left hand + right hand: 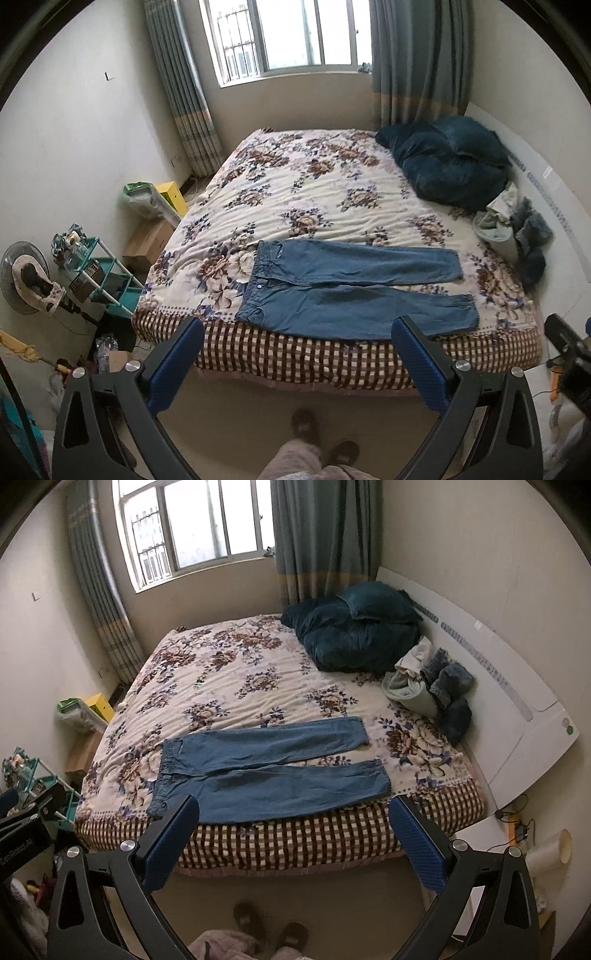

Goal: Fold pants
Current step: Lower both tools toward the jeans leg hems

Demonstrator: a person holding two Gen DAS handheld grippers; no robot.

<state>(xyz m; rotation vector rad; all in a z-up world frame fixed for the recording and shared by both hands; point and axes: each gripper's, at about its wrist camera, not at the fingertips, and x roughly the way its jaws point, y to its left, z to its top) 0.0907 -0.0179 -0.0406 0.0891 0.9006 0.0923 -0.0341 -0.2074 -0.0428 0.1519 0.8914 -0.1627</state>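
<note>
Blue pants (347,291) lie flat, unfolded, at the bed's (295,192) near edge | left gripper (297,326) fingers spread, empty | right gripper (293,806) fingers spread, empty

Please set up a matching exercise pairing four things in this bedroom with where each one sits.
Things:
1. blue jeans
2. dark teal duvet
3. yellow box
4. left gripper

Places:
A. floor beside the bed
B. heaped at the bed's far corner
C. in the air short of the bed
D. flat at the bed's near edge

Pairs: 1-D, 2-B, 3-A, 4-C
</note>
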